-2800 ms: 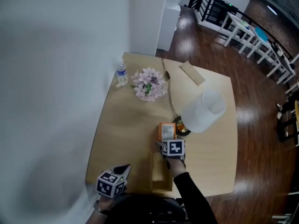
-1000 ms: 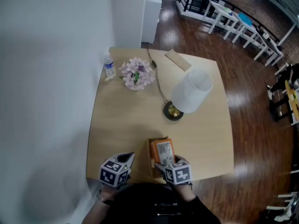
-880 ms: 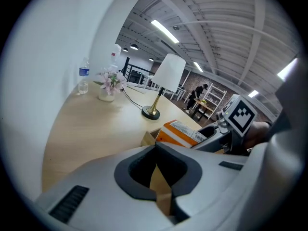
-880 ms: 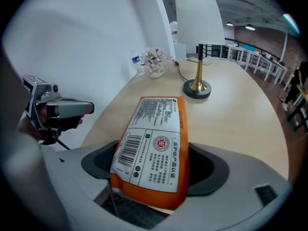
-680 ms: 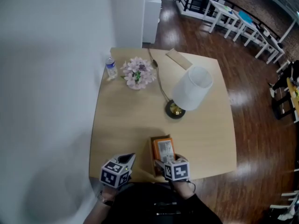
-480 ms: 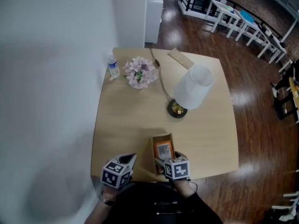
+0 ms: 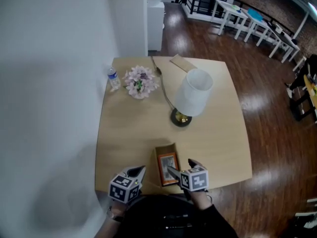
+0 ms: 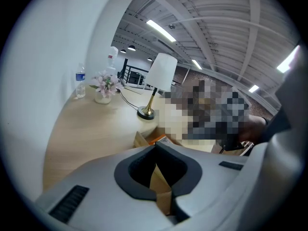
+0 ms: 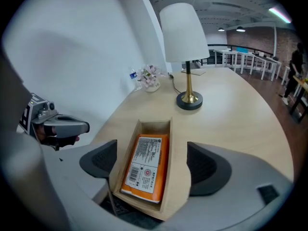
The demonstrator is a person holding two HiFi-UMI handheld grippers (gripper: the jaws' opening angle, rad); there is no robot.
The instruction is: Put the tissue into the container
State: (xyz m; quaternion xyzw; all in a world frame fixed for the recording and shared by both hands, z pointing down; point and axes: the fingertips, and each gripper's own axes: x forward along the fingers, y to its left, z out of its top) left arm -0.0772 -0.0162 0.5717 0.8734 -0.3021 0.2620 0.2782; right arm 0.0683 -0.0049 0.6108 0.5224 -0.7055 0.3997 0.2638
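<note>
Both are empty: the right hand-held gripper (image 9: 153,166) has its jaws wide apart, one on either side of the wooden container (image 9: 179,162), and the left hand-held gripper (image 8: 155,150) has its jaws together on nothing. The orange tissue pack (image 9: 146,165) lies flat inside the container, at the near edge of the bench (image 7: 133,128). It looks light, soft and crushable, with a slick wrap, so a gentle pinch across its narrow width would suit.

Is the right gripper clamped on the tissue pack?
No, the right gripper has its jaws apart; the tissue pack lies free in the container.
</note>
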